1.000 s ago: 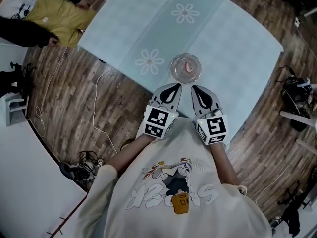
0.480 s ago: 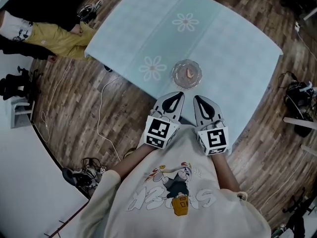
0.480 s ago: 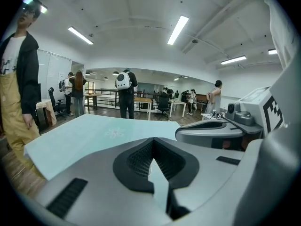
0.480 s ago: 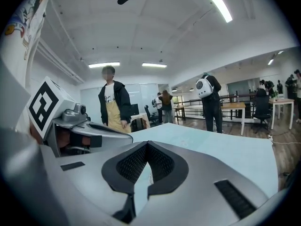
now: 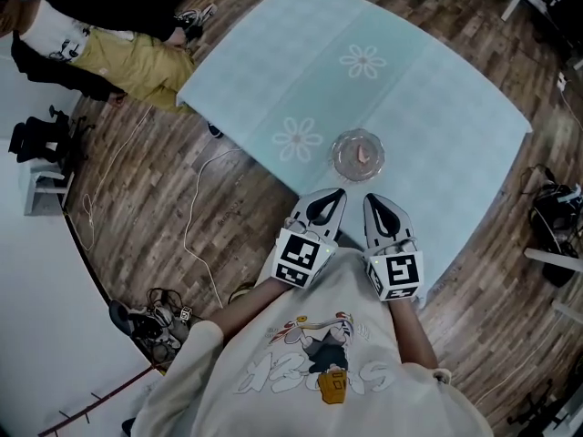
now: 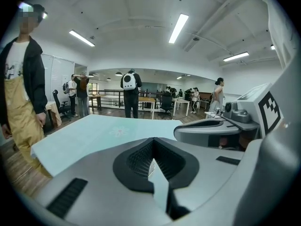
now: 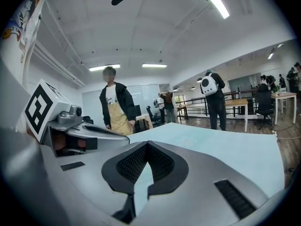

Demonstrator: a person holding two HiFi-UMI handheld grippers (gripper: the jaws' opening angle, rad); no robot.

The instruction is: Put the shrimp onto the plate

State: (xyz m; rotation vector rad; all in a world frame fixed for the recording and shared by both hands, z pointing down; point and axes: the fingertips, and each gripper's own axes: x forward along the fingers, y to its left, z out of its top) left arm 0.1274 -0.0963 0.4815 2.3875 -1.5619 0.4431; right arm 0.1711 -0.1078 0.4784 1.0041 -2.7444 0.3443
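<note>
A clear glass plate (image 5: 357, 154) stands near the front edge of the pale blue table (image 5: 428, 89), and a pink shrimp (image 5: 363, 156) lies in it. Both grippers hover side by side just short of the plate, over the table's edge and close to my chest. The left gripper (image 5: 338, 193) is shut and holds nothing; in its own view the black pads (image 6: 136, 159) meet at the tip (image 6: 153, 139). The right gripper (image 5: 372, 198) is likewise shut and empty, its tip (image 7: 147, 143) pointing across the tablecloth. Neither gripper view shows the plate.
A person in a yellow apron and black jacket (image 5: 118, 53) stands by the table's far left corner, also in the right gripper view (image 7: 115, 107). Cables (image 5: 193, 217) and gear (image 5: 150, 315) lie on the wood floor at the left. Other people and desks stand far behind.
The head view has slid, so table and plate now sit lower and further right. Both grippers stay shut, side by side, about the same distance from the plate.
</note>
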